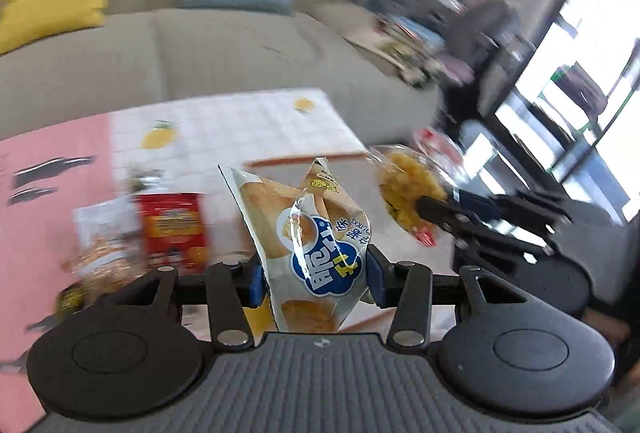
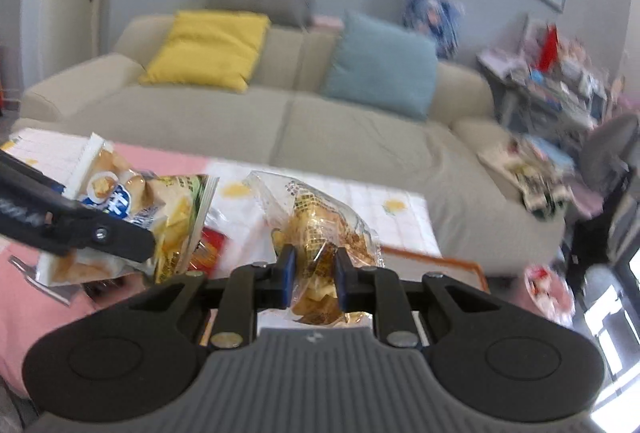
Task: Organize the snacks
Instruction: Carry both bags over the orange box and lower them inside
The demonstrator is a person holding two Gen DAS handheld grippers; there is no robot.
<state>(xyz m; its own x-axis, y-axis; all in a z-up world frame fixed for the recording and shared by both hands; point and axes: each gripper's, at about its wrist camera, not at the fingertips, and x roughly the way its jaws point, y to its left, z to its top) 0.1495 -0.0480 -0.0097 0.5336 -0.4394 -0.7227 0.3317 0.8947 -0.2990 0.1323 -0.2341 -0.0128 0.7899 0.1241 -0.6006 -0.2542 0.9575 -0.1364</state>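
Left tongs (image 1: 316,275) are clamped on a light, crinkly white-and-blue foil snack bag (image 1: 308,233), right tongs (image 2: 314,279) on a fragile clear chip packet (image 2: 320,233), both held above the counter (image 1: 248,129); grip at seams.

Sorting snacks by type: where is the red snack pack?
In the left wrist view, the red snack pack stands on the table, left of the bag held by the left gripper.

**Layout of snack packets, grippers and table before the sofa**

The left gripper (image 1: 316,273) is clasping a white-and-blue foil bread packet (image 1: 308,233), raised over the cloth-covered table (image 1: 240,129). Right of it, the right gripper (image 2: 312,273) is pinching a clear plastic bag of golden crisps (image 2: 320,221). Left of the bread packet, a red snack packet (image 1: 172,229) is lying on the table. Behind the table, the beige fabric sofa (image 2: 360,137) is bearing a yellow cushion (image 2: 208,49) left of a teal cushion (image 2: 380,65).
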